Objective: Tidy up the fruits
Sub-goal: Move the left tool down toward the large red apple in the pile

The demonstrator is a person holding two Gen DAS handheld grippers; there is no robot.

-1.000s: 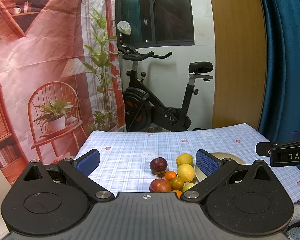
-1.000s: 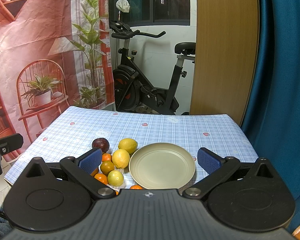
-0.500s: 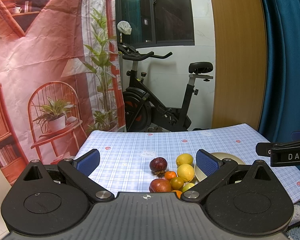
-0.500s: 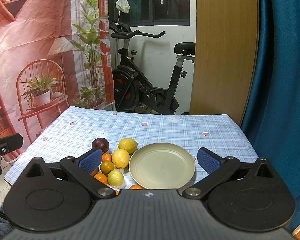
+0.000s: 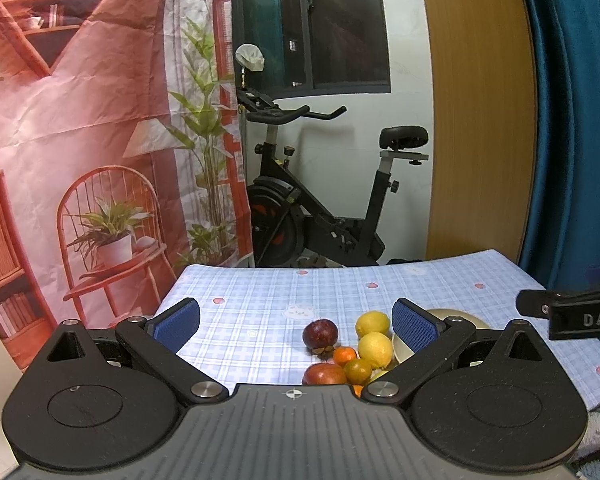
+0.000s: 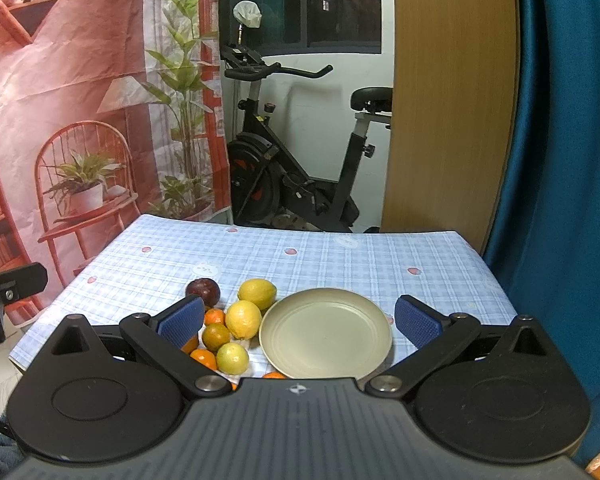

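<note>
Progress: nothing placed yet | plate [image 6: 326,338] bare on the desk [image 6: 340,256] | fruits [image 6: 242,320] clustered just left of it | left claw [image 5: 296,320] spread, empty | right claw [image 6: 298,322] spread, empty, facing plate

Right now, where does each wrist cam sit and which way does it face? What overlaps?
Left wrist: rides the open left gripper, held left of the fruit, facing across the table toward the exercise bike; the right gripper's tip shows at the right edge.
Right wrist: rides the open right gripper, over the empty plate, facing the same way; part of the left gripper shows at far left.
Shared: fruit pile, plate, bike.
</note>
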